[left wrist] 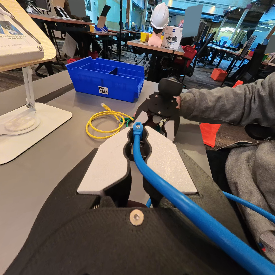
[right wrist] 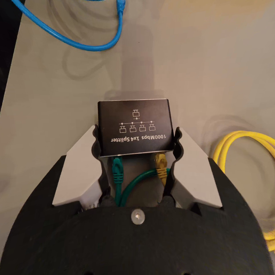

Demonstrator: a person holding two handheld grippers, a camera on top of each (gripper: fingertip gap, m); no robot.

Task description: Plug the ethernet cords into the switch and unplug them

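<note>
My left gripper is shut on the blue ethernet cord just behind its plug, which points forward above the table. The black switch lies on the grey table, and my right gripper is shut on its two sides from above. A green plug and a yellow plug sit in ports on its near face. The switch shows partly between my left fingers. The right gripper stands just beyond the blue plug. The blue cord loops past the switch's far side.
The yellow cord lies coiled left of the switch, its free plug toward a blue bin. A white tablet stand is at the left. A grey sleeve reaches in from the right, where the table edge lies. There is about 15 cm between the tips of the two grippers.
</note>
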